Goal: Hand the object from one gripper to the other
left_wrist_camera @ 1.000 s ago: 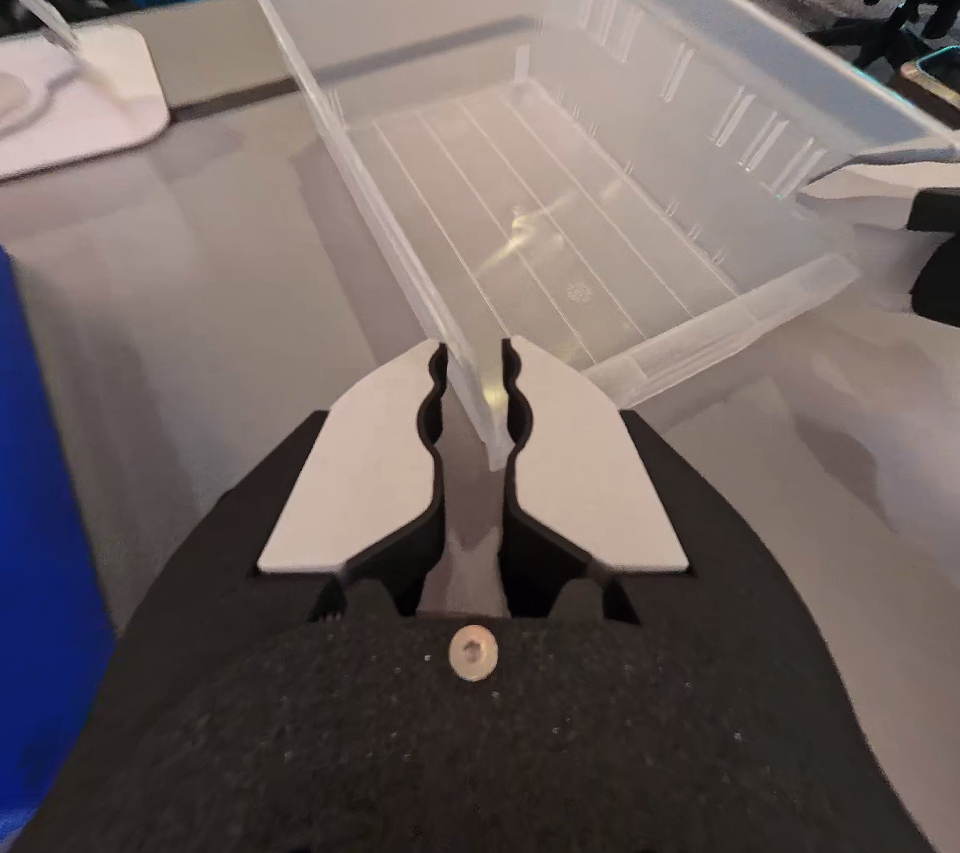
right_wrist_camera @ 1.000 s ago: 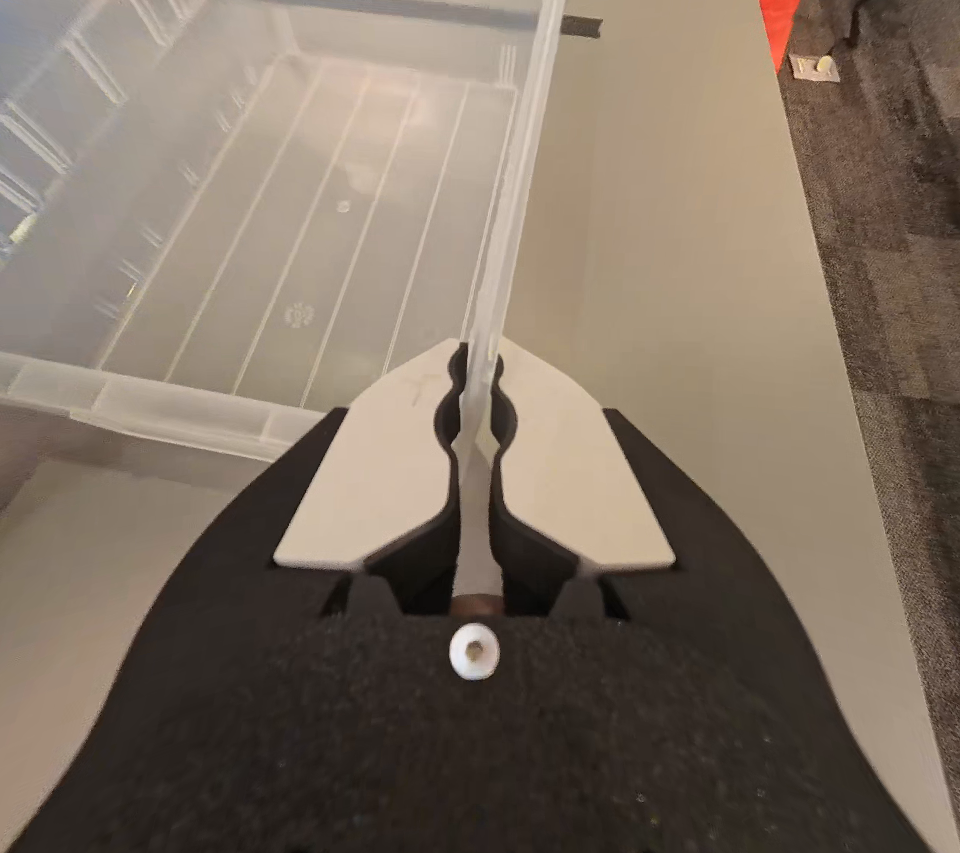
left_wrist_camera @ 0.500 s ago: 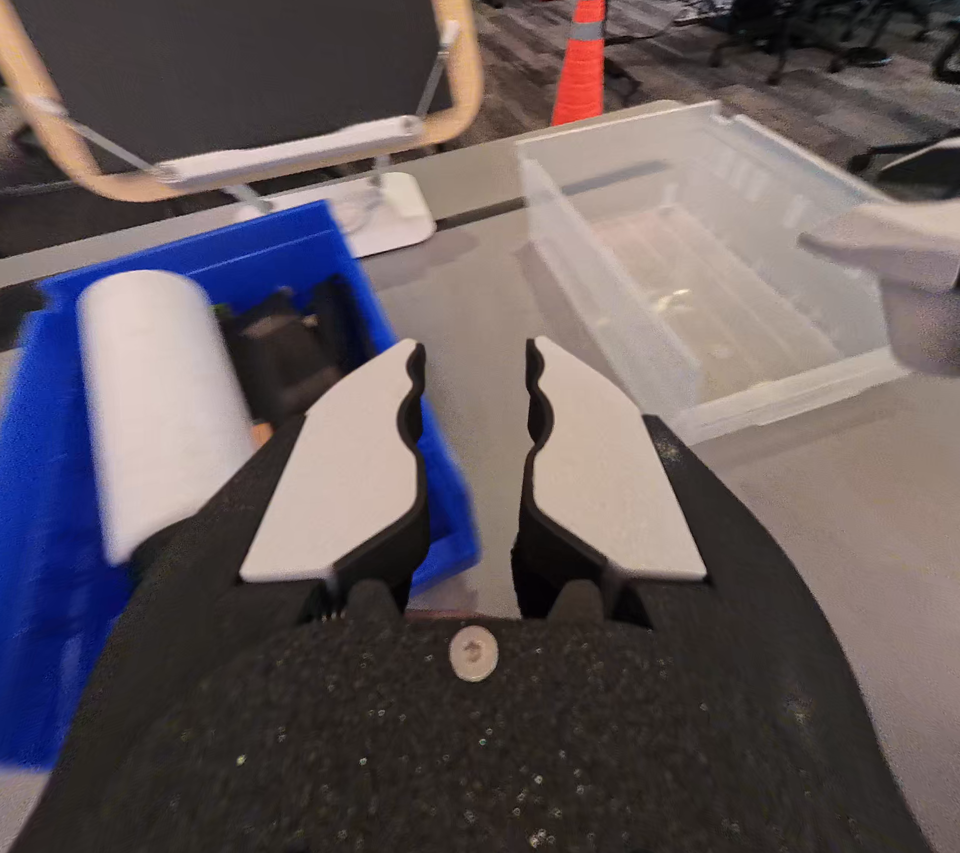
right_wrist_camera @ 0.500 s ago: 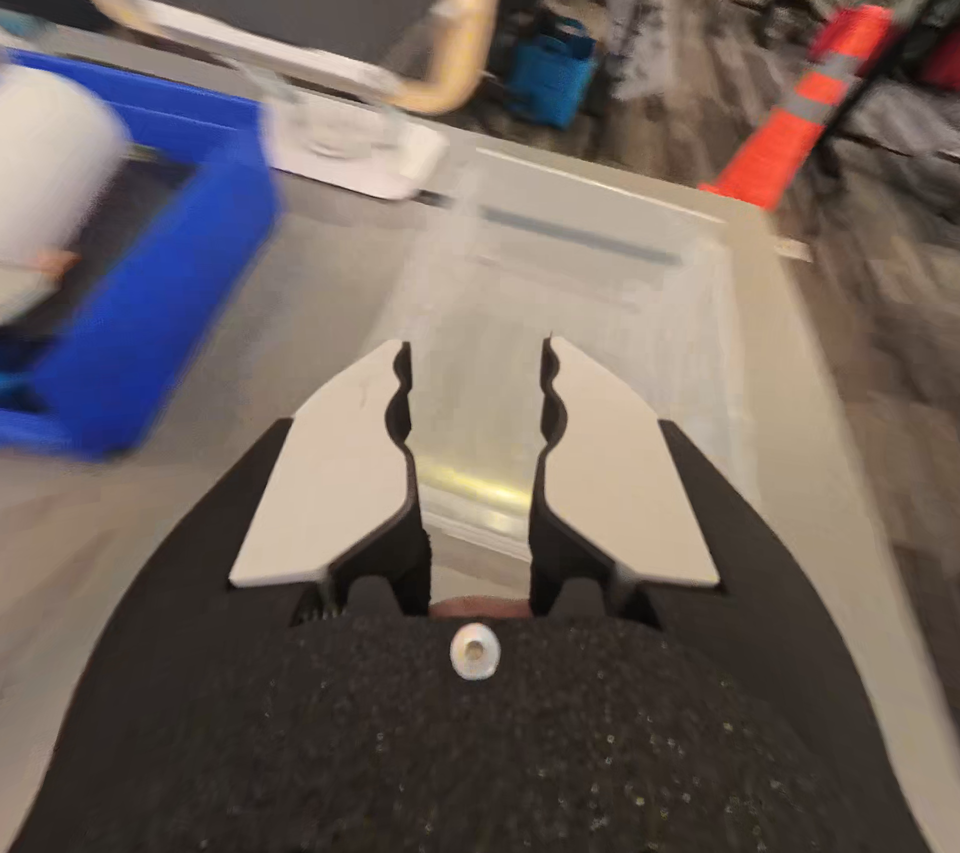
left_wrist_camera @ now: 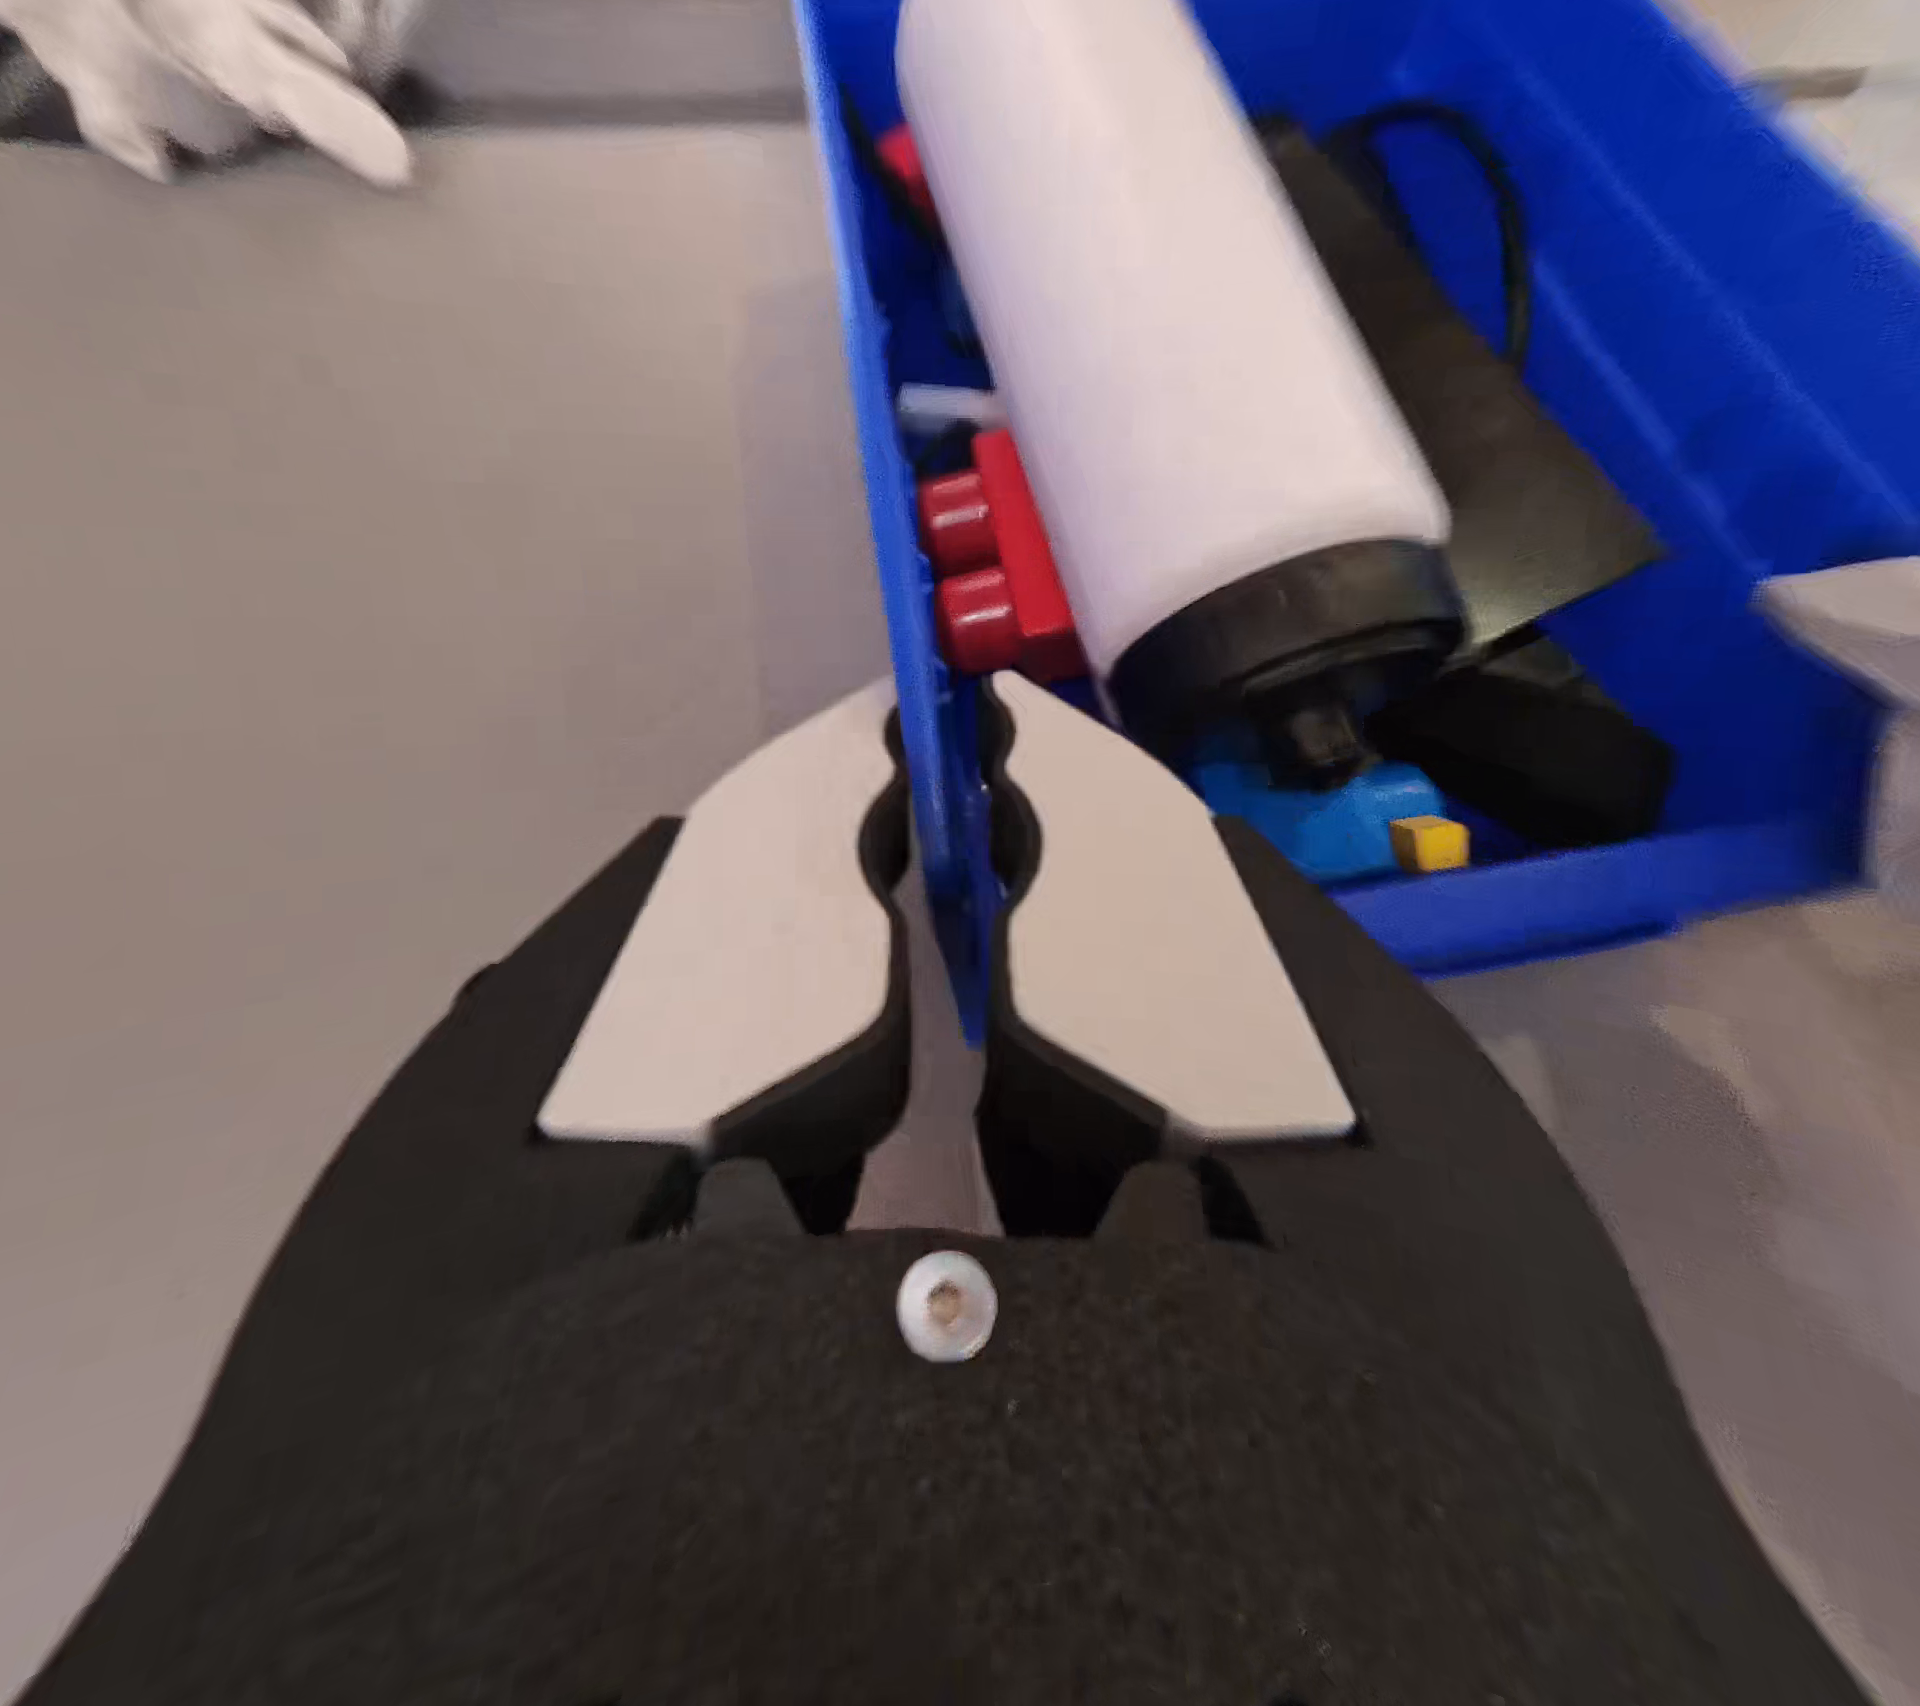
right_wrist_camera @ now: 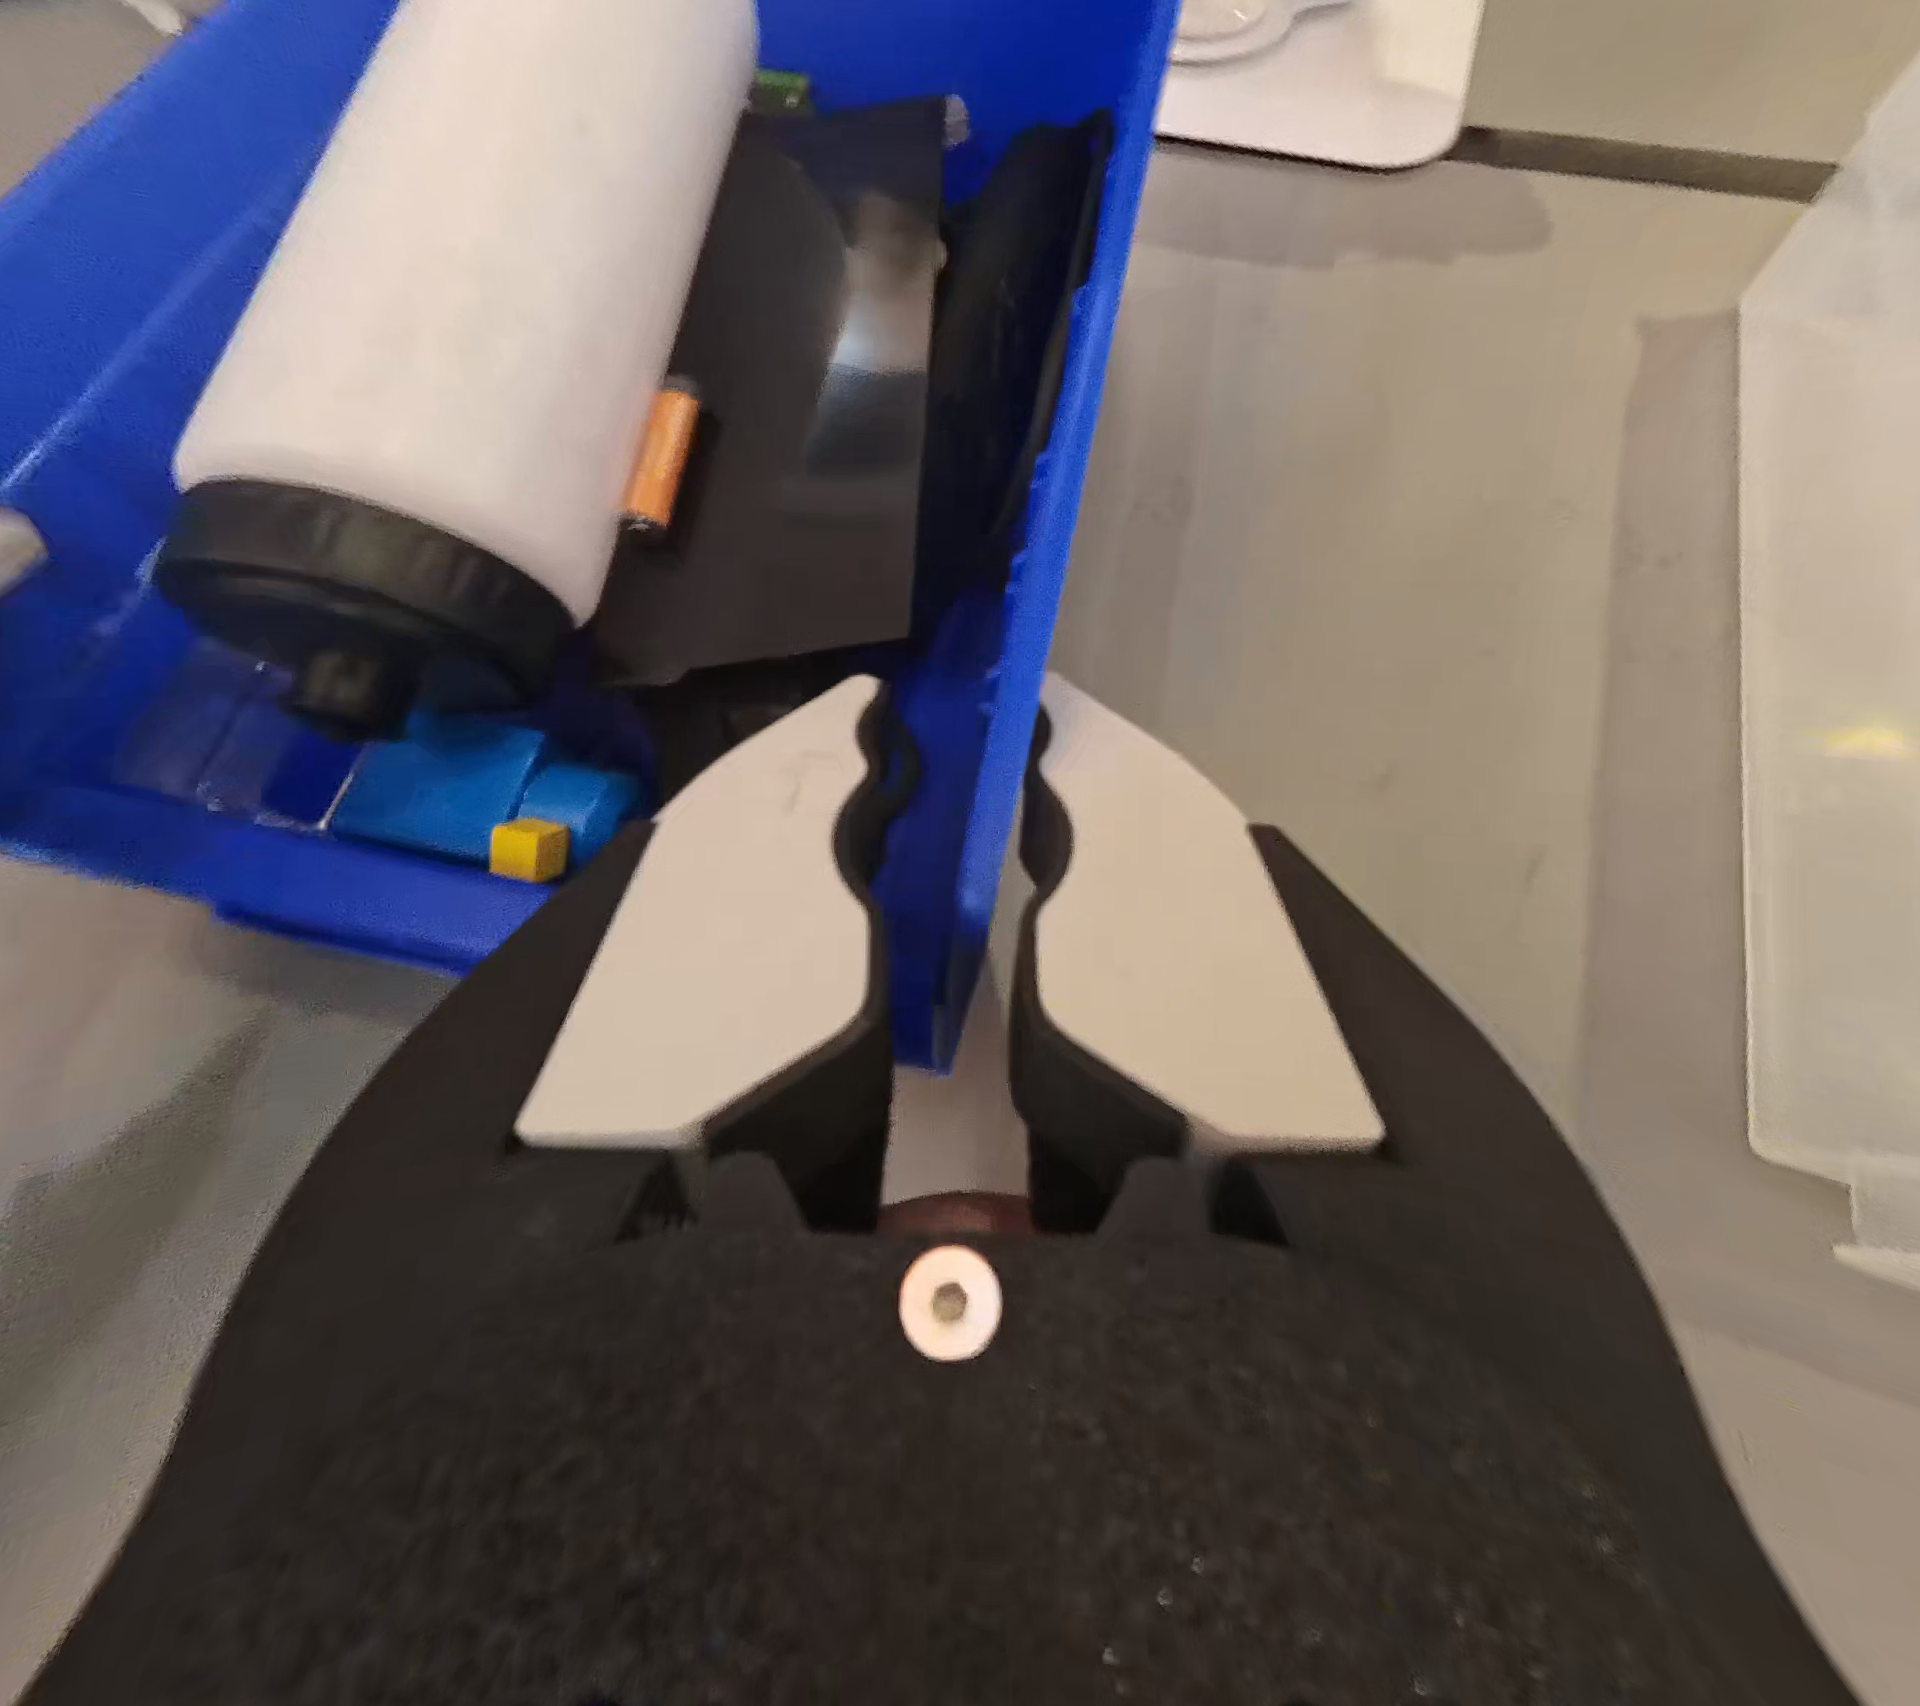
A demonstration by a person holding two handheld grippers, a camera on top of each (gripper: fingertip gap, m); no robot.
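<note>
**Both grippers left the clear bin and took hold of the blue one**

A second earlier each gripper pinched a wall of the clear bin (right_wrist_camera: pixel 1829 617); half a second earlier both were free with jaws spread. At this moment the left gripper (left_wrist_camera: pixel 948 721) had its jaws pinching the left wall of the blue bin (left_wrist_camera: pixel 1662 222), and the right gripper (right_wrist_camera: pixel 956 711) straddled the right wall, jaws narrowed around it, though full contact could not be told.

The white bottle (right_wrist_camera: pixel 478 202), probably the object to hand over, lay inside the blue bin toward 11 o'clock of the right gripper, over red blocks (left_wrist_camera: pixel 987 555) and dark items. Judged from this, the handover had not begun; the bin was being repositioned on the surface (left_wrist_camera: pixel 416 617).
</note>
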